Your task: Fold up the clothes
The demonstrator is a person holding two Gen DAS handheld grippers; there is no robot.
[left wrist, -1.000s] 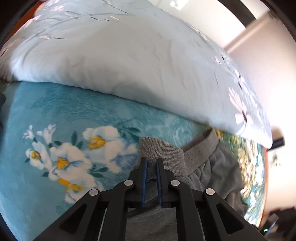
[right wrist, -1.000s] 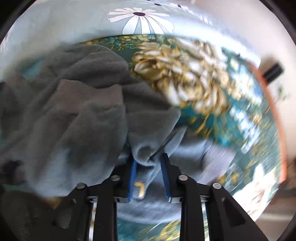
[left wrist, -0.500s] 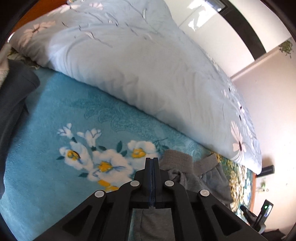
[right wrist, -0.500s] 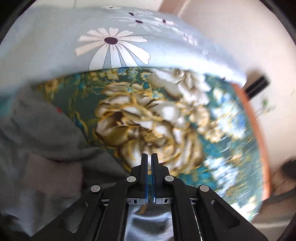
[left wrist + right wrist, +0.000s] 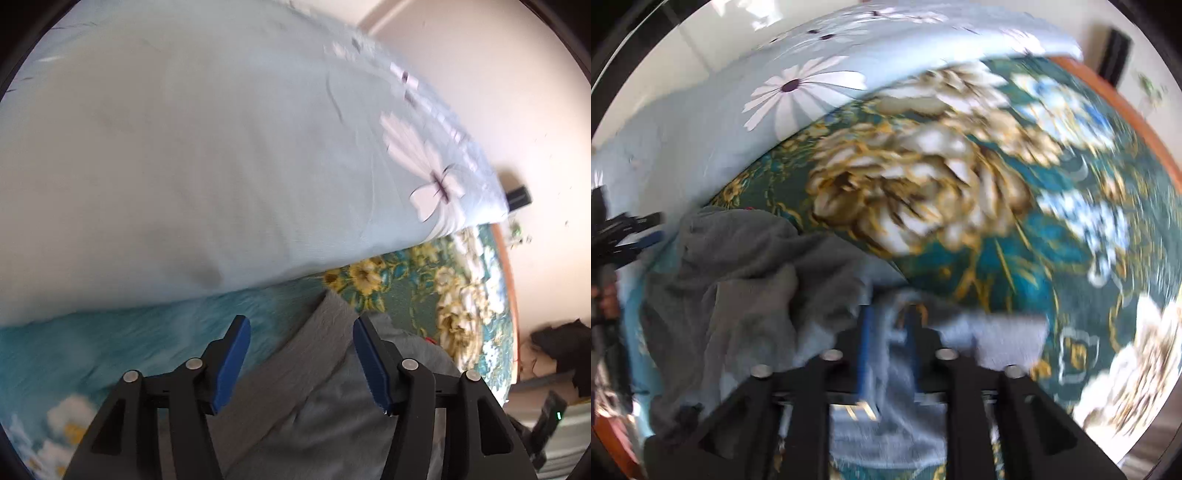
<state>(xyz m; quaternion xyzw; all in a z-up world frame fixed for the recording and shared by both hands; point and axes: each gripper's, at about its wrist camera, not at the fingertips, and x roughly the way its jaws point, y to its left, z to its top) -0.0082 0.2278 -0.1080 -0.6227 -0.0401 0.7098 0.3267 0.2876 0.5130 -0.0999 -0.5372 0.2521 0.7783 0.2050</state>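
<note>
My left gripper [image 5: 301,354] has just been opening, jaws wide, grey waistband [image 5: 325,332] lying loose between them, unpinched. My right gripper [image 5: 890,347] has just been opening too; a fold of the grey garment [image 5: 738,280] sits between its narrow jaws, though blur hides whether the pads press. Beyond lies the floral blanket [image 5: 960,192]. I judge I'm re-gripping: next, pinch the waistband cleanly.

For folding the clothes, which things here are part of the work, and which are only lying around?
Part of the work:
- grey garment
- left gripper
- right gripper

Lying around:
- pale blue duvet
- floral blanket
- black object by the wall
</note>
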